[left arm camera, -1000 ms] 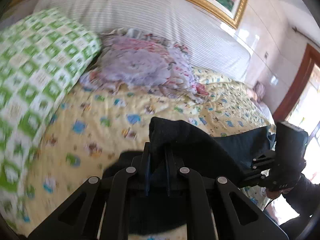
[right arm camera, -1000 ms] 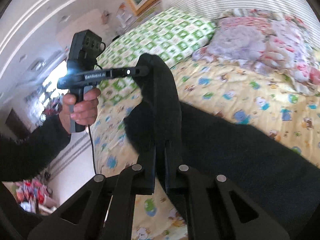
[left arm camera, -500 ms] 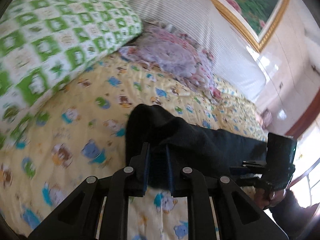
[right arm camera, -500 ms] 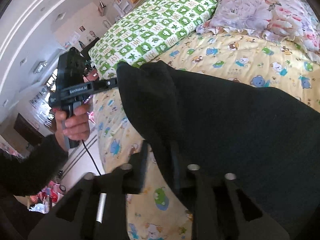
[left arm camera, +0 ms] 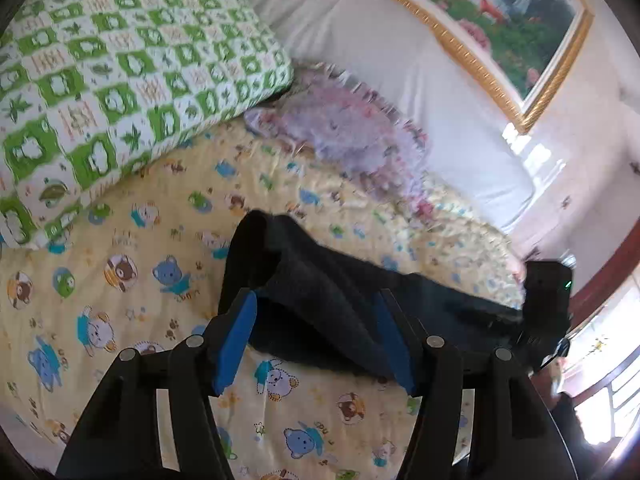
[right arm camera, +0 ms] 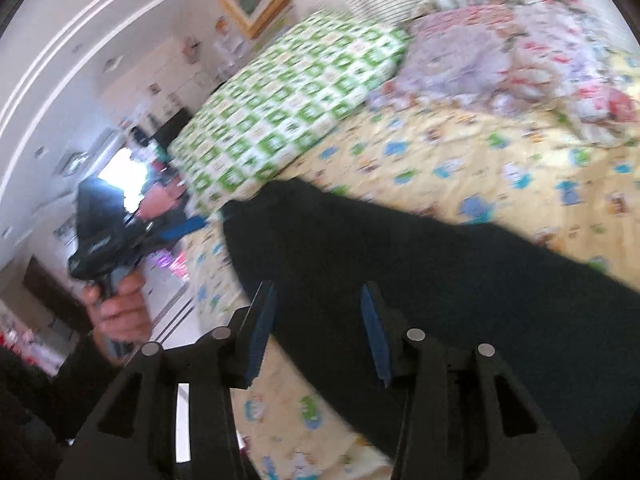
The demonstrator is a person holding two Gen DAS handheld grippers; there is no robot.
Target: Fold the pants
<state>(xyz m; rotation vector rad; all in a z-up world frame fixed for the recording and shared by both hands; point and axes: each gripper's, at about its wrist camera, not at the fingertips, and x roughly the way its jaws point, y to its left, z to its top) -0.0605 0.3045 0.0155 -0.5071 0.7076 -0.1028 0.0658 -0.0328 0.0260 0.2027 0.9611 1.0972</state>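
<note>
pants: dark pants (left arm camera: 320,300) lie across the bed (left arm camera: 132,248), stretched sideways below the green checked pillow (left arm camera: 120,80); the near end is humped up in a loose fold.
just changed: both grippers have let go of the cloth they were pinching a second ago, so the carried edge now rests on the bed.
meaning: my reading is that one fold has just been laid down; the hump at the end probably needs smoothing before the next fold.
left gripper: left gripper (left arm camera: 316,340) has jaws spreading wide, blue pads (left arm camera: 236,340) clear of the fabric, though the pants end sits between them.
right gripper: right gripper (right arm camera: 320,328) is partly open and opening further, hanging over the pants with no pinch visible; this view is blurred.
against earlier: the raised peak of cloth held up toward the pillow is gone, and the pants lie lower and flatter.
beyond the pillow: a floral cushion (left arm camera: 352,140) and the striped headboard (left arm camera: 360,40) sit well apart from the pants.
</note>
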